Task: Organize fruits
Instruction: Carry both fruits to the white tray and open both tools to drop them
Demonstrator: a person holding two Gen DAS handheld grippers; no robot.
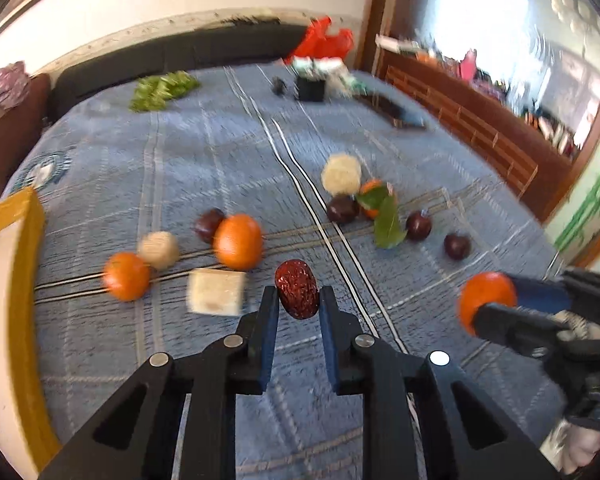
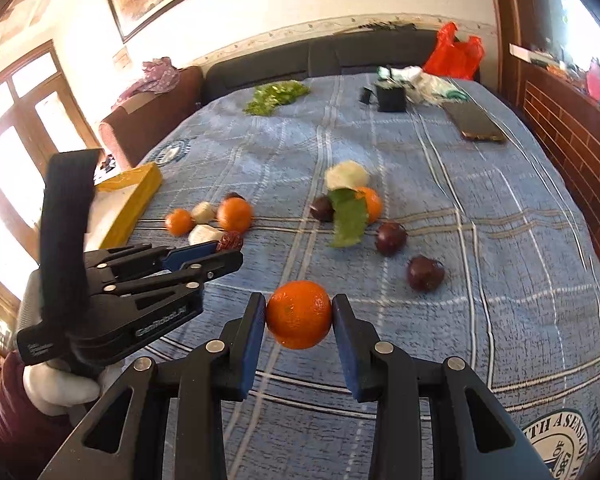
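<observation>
Working over a blue plaid bedspread (image 2: 440,208), we carry one fruit in each tong: our left gripper (image 1: 299,295) is clenched on a wrinkled red date (image 1: 297,289), pinched between the blue pads and lifted clear of the cloth, and our right gripper (image 2: 299,311) is grasping a mandarin (image 2: 299,314) squarely between its pads, also raised off the bed. In the left wrist view the right gripper comes in from the right edge with the mandarin at its tip; in the right wrist view the left gripper sits at the left, held by a white-gloved hand (image 2: 58,386) in a dark red sleeve. On the bedspread we note two loose clusters. Left cluster: two mandarins (image 1: 238,242), a dark plum (image 1: 208,224) touching the larger one, and two pale cakes (image 1: 216,291). Right cluster: a pale round cake (image 1: 341,174), a leafy mandarin (image 1: 374,198) with its green leaf (image 1: 388,224) lying over it, a plum just beside it, and two more plums (image 1: 457,246) farther right, apart from each other. A yellow box (image 2: 134,196) lies at the left edge of the bed; a phone (image 2: 476,122) and a red bag (image 2: 454,58) lie far off near the headboard
</observation>
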